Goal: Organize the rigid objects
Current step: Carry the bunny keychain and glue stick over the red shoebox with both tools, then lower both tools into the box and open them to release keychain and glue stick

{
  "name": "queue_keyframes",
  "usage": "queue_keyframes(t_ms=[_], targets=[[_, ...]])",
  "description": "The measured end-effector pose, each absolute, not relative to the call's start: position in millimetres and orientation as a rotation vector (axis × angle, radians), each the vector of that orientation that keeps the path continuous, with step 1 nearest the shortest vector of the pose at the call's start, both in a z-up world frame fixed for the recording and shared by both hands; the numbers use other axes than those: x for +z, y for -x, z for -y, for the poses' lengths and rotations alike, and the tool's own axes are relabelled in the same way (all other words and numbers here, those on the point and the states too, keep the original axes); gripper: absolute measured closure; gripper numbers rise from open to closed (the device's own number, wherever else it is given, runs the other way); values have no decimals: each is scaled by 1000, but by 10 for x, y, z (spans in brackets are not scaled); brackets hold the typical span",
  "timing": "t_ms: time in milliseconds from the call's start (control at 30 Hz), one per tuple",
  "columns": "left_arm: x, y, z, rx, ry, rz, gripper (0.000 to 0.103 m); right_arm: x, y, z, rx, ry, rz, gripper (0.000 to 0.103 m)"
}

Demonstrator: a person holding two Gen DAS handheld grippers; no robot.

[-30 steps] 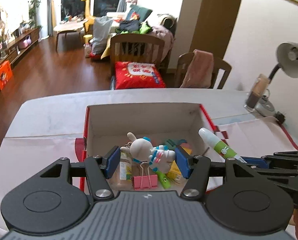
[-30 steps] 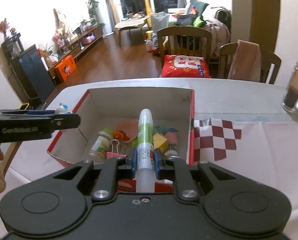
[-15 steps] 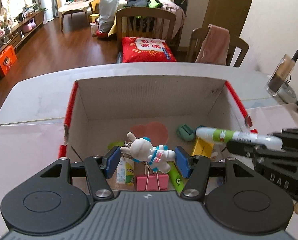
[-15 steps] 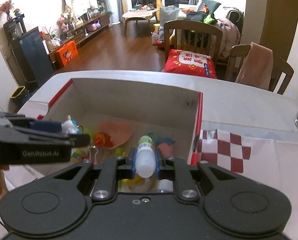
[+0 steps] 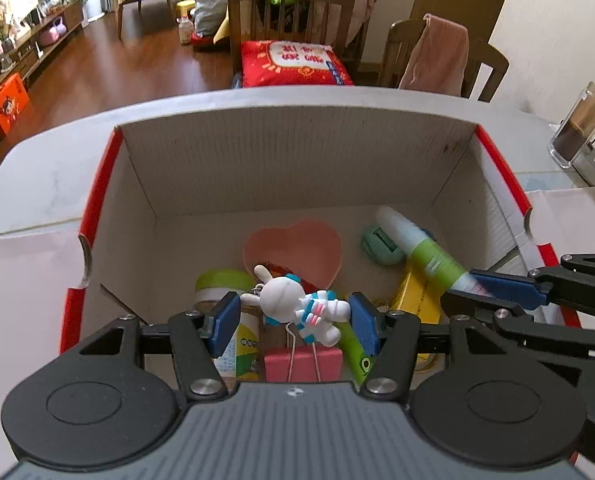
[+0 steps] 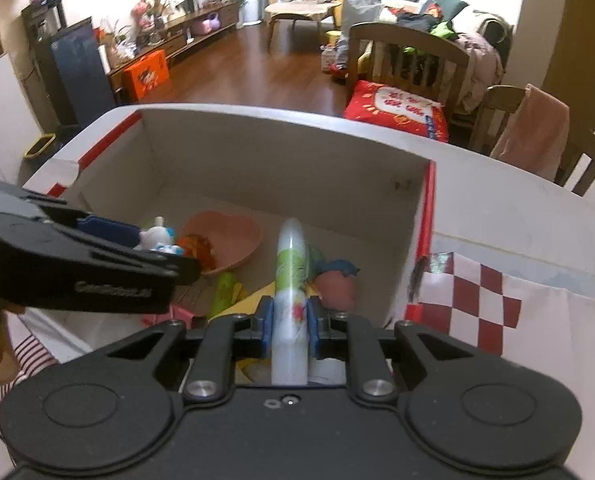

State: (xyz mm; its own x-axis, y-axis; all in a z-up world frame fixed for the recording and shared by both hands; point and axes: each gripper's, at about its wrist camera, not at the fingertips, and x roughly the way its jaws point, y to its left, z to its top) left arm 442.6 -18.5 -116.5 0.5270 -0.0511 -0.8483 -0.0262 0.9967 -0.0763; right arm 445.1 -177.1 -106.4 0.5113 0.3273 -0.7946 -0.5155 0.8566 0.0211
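Left tongs point(image 5: 293, 318) clamp rabbit figure point(image 5: 297, 304); right tongs point(image 6: 290, 326) clamp glue stick point(image 6: 291, 276); both over cardboard box point(image 5: 289, 160)

We see the box point(image 5: 297, 168) open on top, its 4 walls hemming any sideways pass. The far strip of floor is bare; nearer us a heart dish point(image 5: 293, 248), jar point(image 5: 221, 284), pink clip point(image 5: 303, 364) and yellow block point(image 5: 415, 300) crowd it. The right tool point(image 5: 461, 286) with its tube point(image 5: 421, 248) blocks the right side; the left tool point(image 6: 157, 246) blocks the left.
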Motion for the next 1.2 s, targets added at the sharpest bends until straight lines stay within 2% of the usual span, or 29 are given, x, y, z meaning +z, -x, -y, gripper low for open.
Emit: queue_keyframes(t_ms=[267, 333, 700, 1200], targets=[[-1213, -4436, 134, -31, 111, -1033, 44, -1051, -4385, 1724, 534, 257, -925, 74], [-1206, -4422, 114, -37, 121, -1034, 44, -1026, -4357, 1737, 537, 252, -926, 63], [-995, -4199, 54, -56, 136, -981, 37, -835, -4192, 1896, 525, 179, -909, 54], [-492, -3565, -1, -89, 108, -850, 37, -456, -3700, 2001, 519, 84, -815, 39]])
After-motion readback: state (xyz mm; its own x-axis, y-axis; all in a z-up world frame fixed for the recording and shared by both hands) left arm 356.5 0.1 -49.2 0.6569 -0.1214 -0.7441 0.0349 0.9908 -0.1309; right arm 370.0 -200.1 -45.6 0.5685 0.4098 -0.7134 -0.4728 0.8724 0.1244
